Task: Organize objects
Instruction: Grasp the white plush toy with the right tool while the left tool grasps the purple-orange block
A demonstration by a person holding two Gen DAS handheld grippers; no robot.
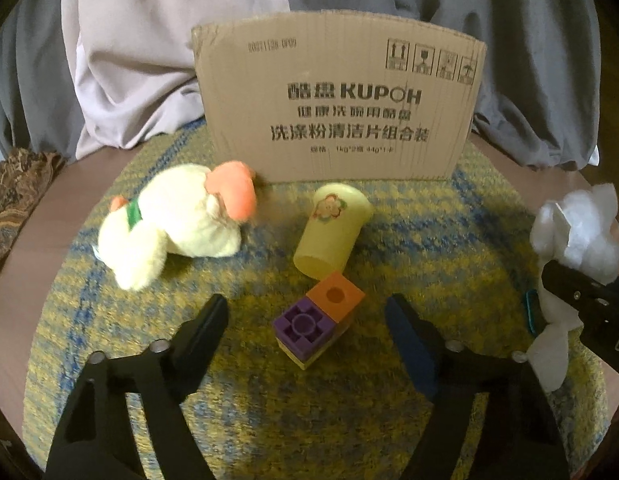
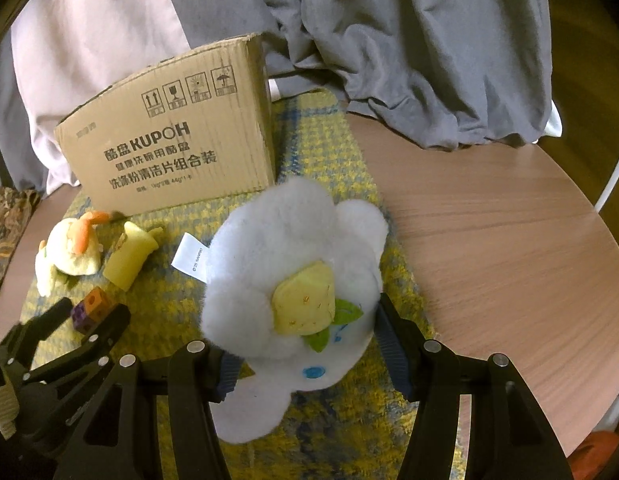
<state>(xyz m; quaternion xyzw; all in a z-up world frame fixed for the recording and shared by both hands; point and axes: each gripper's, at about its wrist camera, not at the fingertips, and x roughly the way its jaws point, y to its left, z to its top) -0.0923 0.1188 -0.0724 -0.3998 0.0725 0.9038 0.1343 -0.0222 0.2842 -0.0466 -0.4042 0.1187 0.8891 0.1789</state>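
My left gripper (image 1: 307, 308) is open, its fingers on either side of a purple and orange toy block (image 1: 319, 322) on the mat; it also shows in the right wrist view (image 2: 91, 309). A yellow cup (image 1: 331, 234) lies on its side just behind the block. A cream plush with orange ears (image 1: 177, 222) lies to the left. My right gripper (image 2: 305, 344) is shut on a white cloud plush with a yellow patch (image 2: 285, 264), held above the mat; the plush shows at the right edge of the left wrist view (image 1: 577, 236).
A cardboard box (image 1: 337, 108) stands at the back of the yellow and blue mat (image 1: 245, 392) on a round wooden table (image 2: 489, 240). Grey and pale cloth (image 2: 409, 40) hangs behind. A small blue clip (image 1: 530, 310) lies at the mat's right.
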